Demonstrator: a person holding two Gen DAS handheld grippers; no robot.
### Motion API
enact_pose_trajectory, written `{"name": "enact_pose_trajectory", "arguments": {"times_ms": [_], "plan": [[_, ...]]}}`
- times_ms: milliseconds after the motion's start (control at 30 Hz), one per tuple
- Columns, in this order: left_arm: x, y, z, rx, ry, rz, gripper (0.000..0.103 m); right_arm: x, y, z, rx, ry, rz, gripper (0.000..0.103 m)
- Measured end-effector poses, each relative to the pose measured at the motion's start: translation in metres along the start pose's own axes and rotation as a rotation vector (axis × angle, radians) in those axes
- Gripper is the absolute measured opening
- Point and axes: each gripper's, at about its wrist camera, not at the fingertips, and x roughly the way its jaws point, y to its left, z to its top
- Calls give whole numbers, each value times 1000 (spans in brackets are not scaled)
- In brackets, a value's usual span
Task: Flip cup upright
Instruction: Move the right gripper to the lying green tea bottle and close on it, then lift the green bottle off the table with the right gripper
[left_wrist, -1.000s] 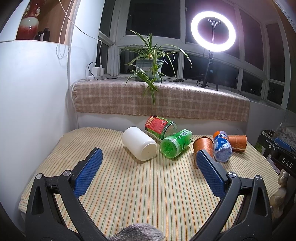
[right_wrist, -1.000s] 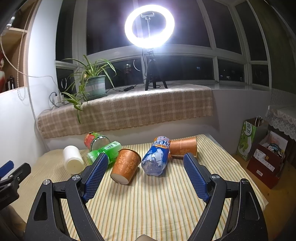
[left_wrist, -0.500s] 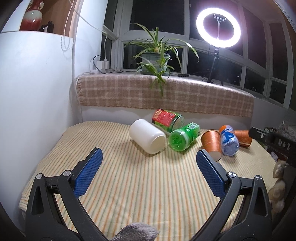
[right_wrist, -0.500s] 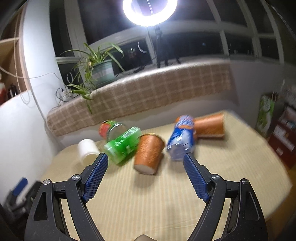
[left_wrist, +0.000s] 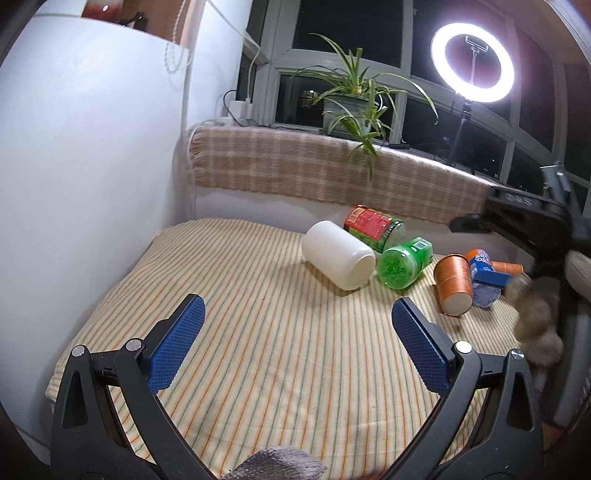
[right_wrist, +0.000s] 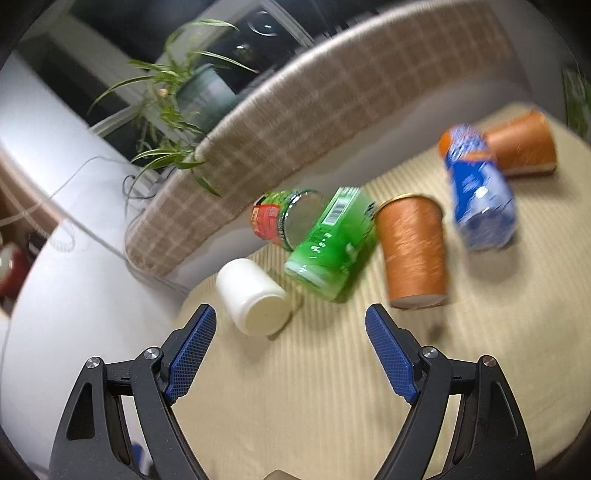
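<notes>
Two orange paper cups lie on their sides on the striped cloth. The nearer orange cup (right_wrist: 413, 251) (left_wrist: 453, 283) has its base toward me. The second orange cup (right_wrist: 521, 146) (left_wrist: 506, 266) lies at the far right, behind a blue bottle (right_wrist: 478, 192). My right gripper (right_wrist: 291, 352) is open and empty, above the cloth, short of the nearer cup and to its left. My left gripper (left_wrist: 297, 349) is open and empty over the near left of the cloth. The right gripper's body (left_wrist: 532, 229) shows blurred at the right edge of the left wrist view.
A white jar (right_wrist: 255, 297), a green bottle (right_wrist: 332, 243) and a red-labelled jar (right_wrist: 284, 218) lie on their sides left of the nearer cup. A checked sill (left_wrist: 332, 173) with a potted plant (left_wrist: 351, 110) and a ring light (left_wrist: 472, 62) runs behind. A white wall (left_wrist: 92, 166) stands left.
My right gripper has swung forward, down and to the left, tilting toward the cups; its view is blurred. My left gripper has drifted left, so the objects sit further right in its view.
</notes>
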Motion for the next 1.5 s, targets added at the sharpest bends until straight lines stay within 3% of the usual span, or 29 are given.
{"name": "enact_pose_trajectory", "arguments": {"times_ms": [233,700,967,1500], "plan": [[-3,21,-3,-29,2,5,103,50,9,12,150,79,-49,69],[0,56,-2,-99,9,30,103,100,11,30,290,50,-224,69],[5,61,-2,-110,20,34,103,121,11,36,306,45,-294,69],[12,66,-1,-123,33,42,103,150,-16,38,341,84,-314,68]]}}
